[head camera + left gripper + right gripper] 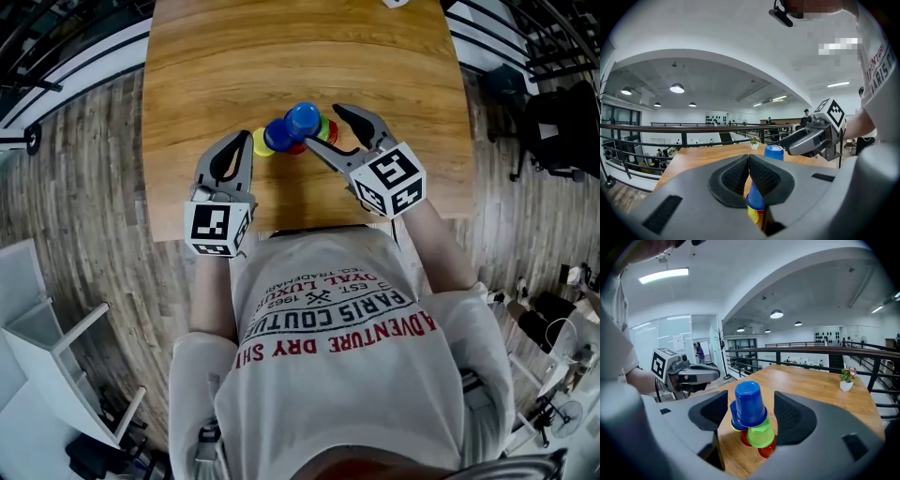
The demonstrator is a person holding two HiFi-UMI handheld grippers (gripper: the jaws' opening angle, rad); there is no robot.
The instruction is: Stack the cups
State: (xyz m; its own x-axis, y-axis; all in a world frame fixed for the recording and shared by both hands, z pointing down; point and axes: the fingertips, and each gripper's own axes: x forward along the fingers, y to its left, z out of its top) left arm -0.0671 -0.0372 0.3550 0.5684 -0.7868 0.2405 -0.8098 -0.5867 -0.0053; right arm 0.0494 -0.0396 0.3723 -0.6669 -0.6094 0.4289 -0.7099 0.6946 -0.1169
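Note:
A small pyramid of upturned cups stands on the wooden table (pixel 206 75). The top blue cup (pixel 302 119) (pixel 749 404) rests on a second blue cup (pixel 278 136) (pixel 735 417) and a green cup (pixel 325 129) (pixel 759 434). Yellow (pixel 262 142) and red (pixel 767 449) cups sit at the base. My right gripper (pixel 328 129) (pixel 751 413) is open, and the top blue cup stands between its jaws without touching the pads. To the left of the pile, my left gripper (pixel 236 142) (pixel 749 164) is shut and holds nothing. Its jaws hide much of the pile in the left gripper view.
A small white pot with a plant (pixel 847 379) (pixel 754 143) stands at the table's far end. The table's near edge (pixel 281 228) runs just behind both grippers. A railing (pixel 825 350) and a drop to the floor below lie beyond the table.

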